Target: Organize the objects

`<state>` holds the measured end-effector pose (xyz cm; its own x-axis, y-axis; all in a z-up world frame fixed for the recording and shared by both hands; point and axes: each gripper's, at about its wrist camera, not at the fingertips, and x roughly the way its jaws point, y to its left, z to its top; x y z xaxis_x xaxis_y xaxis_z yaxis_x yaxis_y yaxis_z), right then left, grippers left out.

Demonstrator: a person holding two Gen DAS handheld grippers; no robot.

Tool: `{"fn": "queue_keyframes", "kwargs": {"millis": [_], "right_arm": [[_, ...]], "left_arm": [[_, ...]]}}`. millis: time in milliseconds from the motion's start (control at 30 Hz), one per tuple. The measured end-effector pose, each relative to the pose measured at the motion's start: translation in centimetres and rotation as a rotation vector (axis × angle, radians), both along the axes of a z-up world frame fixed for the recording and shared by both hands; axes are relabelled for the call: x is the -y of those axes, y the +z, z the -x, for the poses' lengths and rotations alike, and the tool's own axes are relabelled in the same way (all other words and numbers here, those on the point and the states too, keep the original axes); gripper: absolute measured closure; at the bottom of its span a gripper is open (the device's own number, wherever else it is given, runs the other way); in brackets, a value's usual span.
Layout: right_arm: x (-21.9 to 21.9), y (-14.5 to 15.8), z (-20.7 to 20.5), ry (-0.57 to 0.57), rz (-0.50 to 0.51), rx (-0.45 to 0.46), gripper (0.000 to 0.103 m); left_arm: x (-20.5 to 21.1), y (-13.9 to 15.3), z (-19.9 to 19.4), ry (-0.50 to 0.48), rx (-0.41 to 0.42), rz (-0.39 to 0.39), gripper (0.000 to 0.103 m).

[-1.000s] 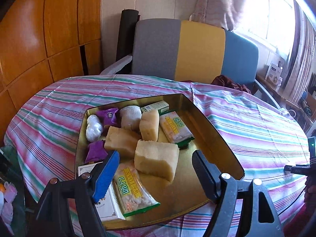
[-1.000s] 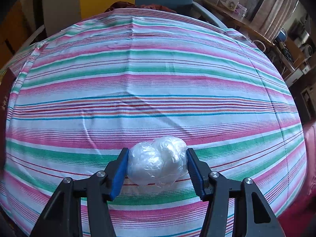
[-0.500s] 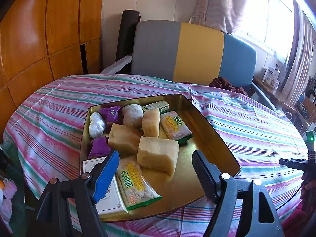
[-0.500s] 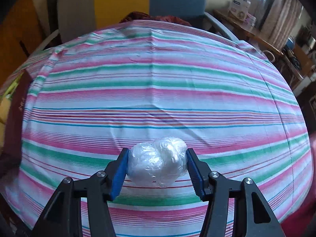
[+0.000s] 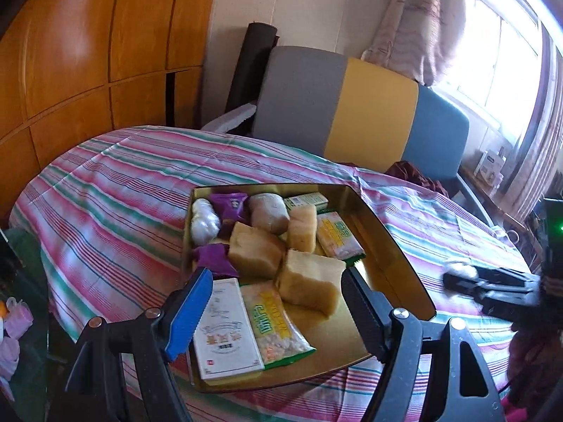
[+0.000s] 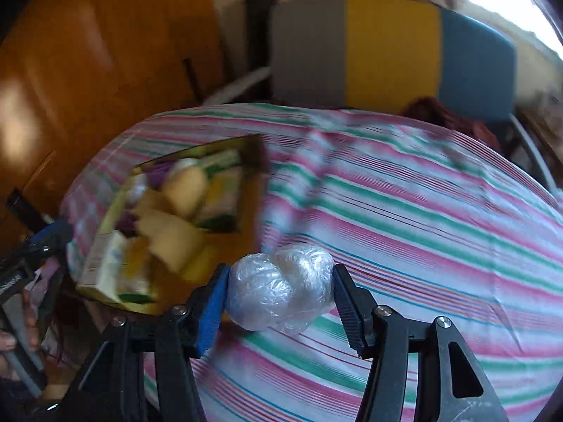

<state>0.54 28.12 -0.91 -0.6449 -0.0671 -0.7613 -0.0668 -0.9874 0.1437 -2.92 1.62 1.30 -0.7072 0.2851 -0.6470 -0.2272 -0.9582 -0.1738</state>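
Left wrist view: your left gripper (image 5: 274,302) hangs with its fingers spread wide and nothing between them, over the near end of the gold tray (image 5: 394,246). The tray sits on the striped cloth (image 5: 116,190) and holds cakes, snack packets, purple packets and one wrapped ball (image 5: 204,218) in its far left corner. The tray's right half is bare metal. Far right in this view, your right gripper (image 5: 457,274) shows only as a dark blurred shape with something white at its tip, outside the tray's right wall.

Right wrist view: the fingers pinch the bundle (image 6: 281,290), a clear-wrapped white lump, by its two ends, so its long axis runs across the jaws, left to right. It is off the cloth, in the grip. The tray (image 6: 251,190) lies up and to the left of the fingers, blurred; its near right corner is the closest part.

Judgement: the right gripper is the one placed to act. The move turns on going left and slightly forward over the tray's right wall, into the bare metal patch. The left gripper sits over the near end, so keep the two apart.
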Motion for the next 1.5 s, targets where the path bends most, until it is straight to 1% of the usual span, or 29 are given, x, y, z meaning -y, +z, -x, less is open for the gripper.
{"fn": "queue_keyframes", "kwargs": {"millis": [67,133,267,367,467,533,633,733,767,800,867,967,1100,1200,1267,1367,1433,1500], "right_arm": [[3.0,-0.2,1.4,0.081,-0.008,0.000,0.044],[5.6,-0.8,2.6,0.138,-0.031,0.010,0.044],[9.0,-3.7,5.1,0.205,-0.022,0.080,0.044],[10.7,-6.2,6.5,0.225,-0.030,0.140,0.043],[11.5,-8.2,7.1,0.229,-0.025,0.187,0.042],[11.7,-8.9,7.1,0.229,-0.029,0.189,0.040],[11.9,-9.1,7.1,0.232,-0.038,0.183,0.036],[11.9,-9.3,7.0,0.236,-0.027,0.178,0.025],[11.9,-9.4,6.8,0.228,-0.018,0.179,0.018],[11.7,-9.4,6.6,0.213,-0.005,0.182,0.016],[11.4,-8.8,6.6,0.204,0.013,0.165,0.014],[11.2,-7.6,5.9,0.196,0.007,0.117,0.006],[10.8,-5.8,4.9,0.158,-0.026,0.048,0.001],[10.6,-4.6,4.1,0.113,-0.073,-0.002,0.000],[10.6,-4.0,3.7,0.072,-0.115,-0.031,0.000],[10.6,-2.8,2.7,0.015,-0.167,-0.066,0.000],[10.2,-2.2,2.3,-0.013,-0.177,-0.075,0.000],[9.8,-1.6,1.8,-0.041,-0.179,-0.085,0.000]], "left_arm": [[0.6,0.1,0.1,0.013,0.002,-0.003,0.027],[1.3,0.0,0.1,0.029,0.004,-0.005,0.027],[2.4,-0.4,0.3,0.056,0.015,-0.008,0.027],[3.0,-1.0,0.5,0.076,0.036,0.004,0.027],[3.3,-1.5,0.6,0.090,0.044,0.018,0.027],[3.2,-1.8,0.8,0.090,0.049,0.017,0.027],[3.0,-2.0,0.7,0.086,0.050,0.021,0.027],[2.7,-2.0,0.6,0.090,0.051,0.034,0.027],[2.6,-1.9,0.5,0.091,0.050,0.040,0.027],[2.5,-1.8,0.5,0.093,0.048,0.045,0.026],[2.4,-1.7,0.4,0.102,0.045,0.055,0.026],[2.2,-1.5,0.3,0.116,0.040,0.069,0.026],[1.6,-0.9,-0.4,0.135,0.001,0.107,0.026],[1.1,-0.3,-0.9,0.152,-0.027,0.134,0.026],[0.7,0.0,-1.4,0.155,-0.042,0.138,0.026],[-0.1,0.2,-1.8,0.185,-0.046,0.163,0.025],[-0.7,0.3,-2.0,0.212,-0.047,0.204,0.025],[-0.8,0.1,-2.5,0.195,-0.048,0.197,0.025]]}}
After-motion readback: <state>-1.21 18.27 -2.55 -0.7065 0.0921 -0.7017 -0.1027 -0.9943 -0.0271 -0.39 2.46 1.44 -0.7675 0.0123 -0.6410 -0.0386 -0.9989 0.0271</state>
